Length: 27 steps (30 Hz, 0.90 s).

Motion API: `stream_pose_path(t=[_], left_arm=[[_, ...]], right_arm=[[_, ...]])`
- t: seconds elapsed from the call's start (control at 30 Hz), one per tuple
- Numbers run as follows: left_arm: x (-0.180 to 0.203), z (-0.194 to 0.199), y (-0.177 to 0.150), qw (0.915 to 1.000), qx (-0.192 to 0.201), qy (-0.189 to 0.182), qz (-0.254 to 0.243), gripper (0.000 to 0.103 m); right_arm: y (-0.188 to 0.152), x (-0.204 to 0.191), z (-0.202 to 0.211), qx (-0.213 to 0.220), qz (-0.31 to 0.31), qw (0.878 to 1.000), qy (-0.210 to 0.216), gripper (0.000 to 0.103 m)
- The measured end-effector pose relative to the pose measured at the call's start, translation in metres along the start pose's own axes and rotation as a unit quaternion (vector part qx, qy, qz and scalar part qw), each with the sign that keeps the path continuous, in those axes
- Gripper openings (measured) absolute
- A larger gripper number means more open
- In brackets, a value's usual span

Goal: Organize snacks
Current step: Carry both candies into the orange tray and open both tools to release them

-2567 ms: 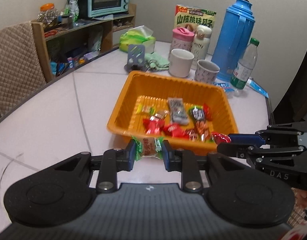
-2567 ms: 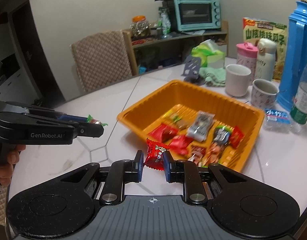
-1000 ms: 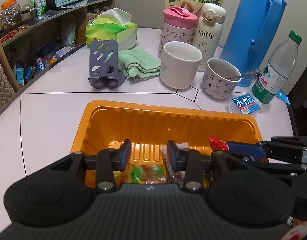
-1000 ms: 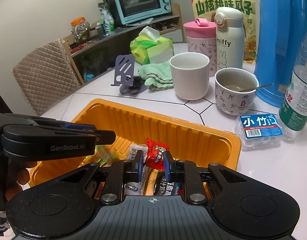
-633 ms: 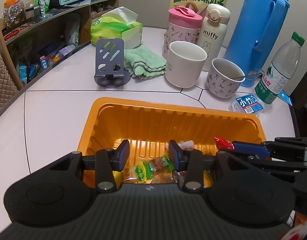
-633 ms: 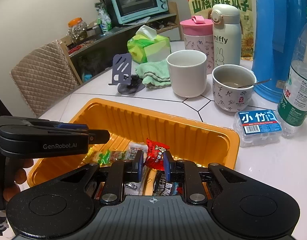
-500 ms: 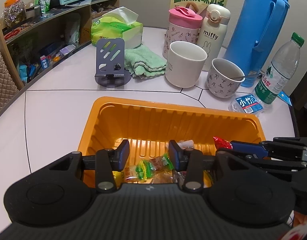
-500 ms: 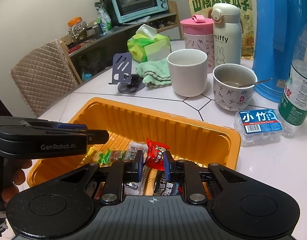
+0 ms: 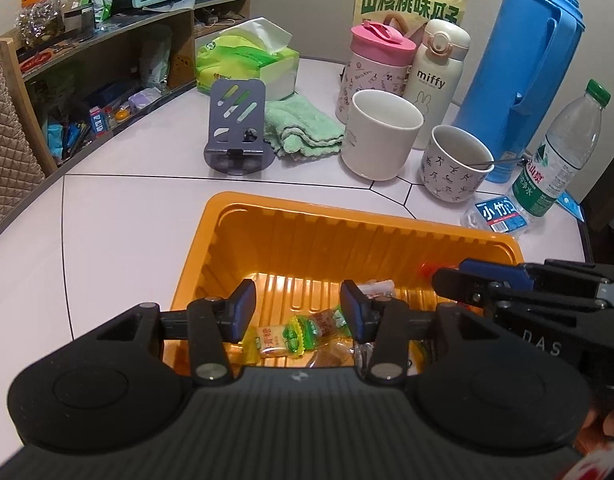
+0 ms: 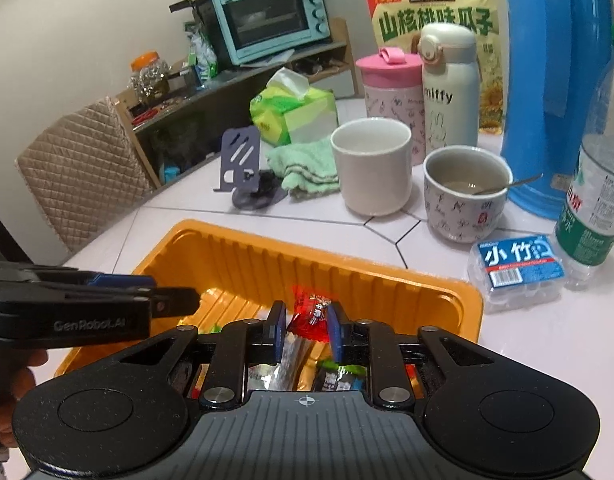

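Snacks in crinkly wrappers lie on the floor of the orange tray (image 9: pixel 347 236), which sits on the white table (image 9: pixel 119 208) in front of me. My left gripper (image 9: pixel 298 310) hangs over the tray's near side with its jaws apart and nothing between the pads; they have just been easing wider. Right below that gap lies the green-and-orange wrapped snack (image 9: pixel 295 334), free on the tray floor among a few other packets. My right gripper (image 10: pixel 305 334) is over the tray too, and its jaws have just come open. The red snack packet (image 10: pixel 310 316) sits between the two blue pads; it looks loose to me, tilted toward the right pad, though I can't quite tell whether it touches that pad. Under it I can see a silvery packet (image 10: pixel 283 360) and a dark one with green print (image 10: pixel 339 376). From the left camera the right gripper reaches in from the right edge, with a sliver of red at its tip.

Beyond the tray stand a white mug (image 10: pixel 371 168) and a patterned cup (image 10: pixel 465 196) with a spoon in it. A small blue-labelled pack (image 10: pixel 519 266) lies just beside the tray's far right corner, near a water bottle (image 10: pixel 595 208). Farther back are a blue thermos (image 9: pixel 519 68), a pink tumbler (image 9: pixel 371 68), a cream flask (image 9: pixel 437 76), a grey phone stand (image 9: pixel 237 128), a green cloth (image 9: pixel 303 130) and a tissue pack (image 9: pixel 247 60).
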<state>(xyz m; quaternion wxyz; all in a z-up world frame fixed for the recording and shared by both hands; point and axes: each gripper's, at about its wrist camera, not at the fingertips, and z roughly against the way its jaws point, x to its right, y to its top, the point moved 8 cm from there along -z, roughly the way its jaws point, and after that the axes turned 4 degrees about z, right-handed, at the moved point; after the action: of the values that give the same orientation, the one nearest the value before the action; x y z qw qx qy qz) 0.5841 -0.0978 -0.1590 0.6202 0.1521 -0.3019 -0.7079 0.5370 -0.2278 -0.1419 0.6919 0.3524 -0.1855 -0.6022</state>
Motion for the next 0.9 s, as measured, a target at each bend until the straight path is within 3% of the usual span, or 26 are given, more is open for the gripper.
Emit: stream_pose_path(t=[0.07,0.1,0.57,0.9], left_arm=[[-0.002,0.003,-0.001,1.0000,0.000,0.000,0.004,0.043],[-0.003,0.004,-0.001,1.0000,0.001,0.000,0.005,0.043],[0.004,0.033,-0.008,0.9999,0.008,0.007,0.012,0.051],[0.022,0.060,-0.011,0.9998,0.019,0.009,0.007,0.056]], right_arm=[[0.002,0.001,0.005,0.016,0.002,1.000,-0.007,0.064],[0.002,0.001,0.007,0.023,0.003,1.000,-0.009,0.067],[-0.014,0.011,0.028,-0.008,-0.024,1.000,0.002,0.067],[-0.015,0.015,0.052,-0.001,-0.034,0.999,0.012,0.068]])
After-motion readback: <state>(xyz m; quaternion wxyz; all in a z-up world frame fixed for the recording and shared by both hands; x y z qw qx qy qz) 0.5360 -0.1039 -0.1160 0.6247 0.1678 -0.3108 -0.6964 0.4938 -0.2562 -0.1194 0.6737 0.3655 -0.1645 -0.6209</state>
